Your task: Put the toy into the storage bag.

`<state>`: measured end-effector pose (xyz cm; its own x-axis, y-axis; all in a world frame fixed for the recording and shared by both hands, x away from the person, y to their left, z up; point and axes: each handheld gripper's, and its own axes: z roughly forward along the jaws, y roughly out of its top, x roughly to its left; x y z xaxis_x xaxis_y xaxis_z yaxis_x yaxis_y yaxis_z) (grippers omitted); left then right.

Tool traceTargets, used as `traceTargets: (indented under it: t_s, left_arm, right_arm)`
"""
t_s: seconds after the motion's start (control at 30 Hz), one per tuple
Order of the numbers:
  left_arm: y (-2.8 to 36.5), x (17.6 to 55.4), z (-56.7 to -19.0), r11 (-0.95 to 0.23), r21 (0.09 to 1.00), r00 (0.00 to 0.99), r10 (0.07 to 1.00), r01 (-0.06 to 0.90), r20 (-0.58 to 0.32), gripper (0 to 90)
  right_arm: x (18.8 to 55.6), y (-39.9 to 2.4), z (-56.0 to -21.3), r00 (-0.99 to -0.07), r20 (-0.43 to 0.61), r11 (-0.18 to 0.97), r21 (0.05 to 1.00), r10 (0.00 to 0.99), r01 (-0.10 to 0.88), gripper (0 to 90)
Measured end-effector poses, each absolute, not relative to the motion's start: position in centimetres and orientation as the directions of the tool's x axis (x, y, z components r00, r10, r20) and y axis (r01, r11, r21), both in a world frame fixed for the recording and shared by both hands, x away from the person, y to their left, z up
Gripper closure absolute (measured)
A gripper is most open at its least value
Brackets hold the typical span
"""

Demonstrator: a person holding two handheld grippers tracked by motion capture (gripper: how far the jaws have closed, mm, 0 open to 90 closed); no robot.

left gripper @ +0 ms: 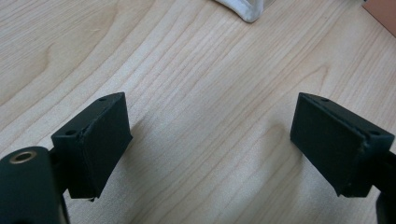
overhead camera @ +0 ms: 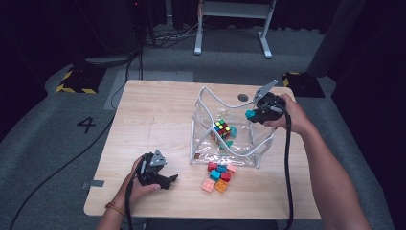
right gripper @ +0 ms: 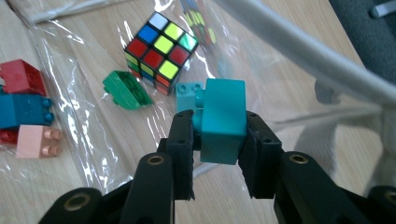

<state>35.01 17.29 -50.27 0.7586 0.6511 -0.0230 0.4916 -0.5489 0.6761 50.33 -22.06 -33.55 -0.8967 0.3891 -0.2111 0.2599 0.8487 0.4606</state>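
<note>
Over the far right rim of the clear bag (overhead camera: 201, 143), whose soft film and white tube frame would give if bumped, the right gripper (right gripper: 219, 133) holds a teal brick (right gripper: 223, 122) clamped by its flat sides. Light, rigid, slick plastic, it seems to sit square between the pads. Near left, the left gripper (left gripper: 210, 140) rests wide open and empty.

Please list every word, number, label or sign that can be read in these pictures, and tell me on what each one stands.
"4": a dark numeral on the grey floor, left of the wooden table.
Yellow and black hazard stripes, a sign without words: on a dark block on the floor beyond the table's left corner, and on another block beyond its right corner.
No lettering can be read on the cube, the bricks or the clear bag.
</note>
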Motion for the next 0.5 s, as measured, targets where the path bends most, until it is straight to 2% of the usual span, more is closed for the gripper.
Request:
traceTargets:
  t_s: [0.3, 0.5]
  left_arm:
    - [17.3, 35.0, -50.3, -0.549, 0.675, 0.759, 0.651, 0.492, -0.024, 12.2]
    - [17.3, 35.0, -50.3, -0.551, 0.675, 0.759, 0.650, 0.491, -0.022, 12.2]
  right_arm:
    - [50.1, -23.6, -33.0, -0.888, -0.229, 0.868, 0.408, 0.399, 0.284, 68.0]
    - [49.7, -24.1, -32.9, -0.887, -0.226, 0.852, 0.446, 0.403, 0.274, 67.5]
